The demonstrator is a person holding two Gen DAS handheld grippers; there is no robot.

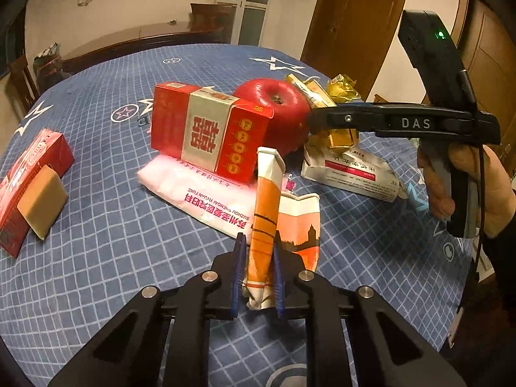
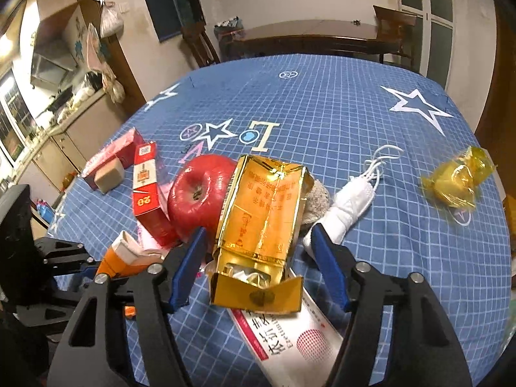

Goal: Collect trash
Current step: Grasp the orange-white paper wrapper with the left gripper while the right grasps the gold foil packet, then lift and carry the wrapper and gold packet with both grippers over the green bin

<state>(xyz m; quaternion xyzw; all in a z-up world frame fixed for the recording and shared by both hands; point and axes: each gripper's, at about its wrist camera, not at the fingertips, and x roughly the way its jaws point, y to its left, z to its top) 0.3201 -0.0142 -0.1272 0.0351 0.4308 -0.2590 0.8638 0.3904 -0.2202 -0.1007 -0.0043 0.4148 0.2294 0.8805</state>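
Your bench (image 2: pixel 322 103) wears a soft blue checked cloth, so light litter will slide on it rather than catch.

The biggest piece concerned is the gold foil packet (image 2: pixel 261 213), lying toward the near edge, propped against the red apple (image 2: pixel 196 193) and overlapping a white printed sachet (image 2: pixel 290 332). It is thin, crinkly, torn open at its near end and, I'd judge, almost weightless and slippery; it will crush rather than resist. Your right tool (image 2: pixel 258 264) is spread wide around its lower half, fingers apart from the foil on both sides. Take it across the flat body, above the torn flap, which would likely just fold away.

The flattened orange-and-white paper cup (image 1: pixel 266 222) is soft creased card, light and easily deformed. Your left tool (image 1: pixel 258 274) is pinching its crumpled base just above the cloth near the near edge.

The apple is smooth, rounded and heavy, so it may roll if nudged. The red cigarette carton (image 1: pixel 206 132) beside it is stiff-cornered card.
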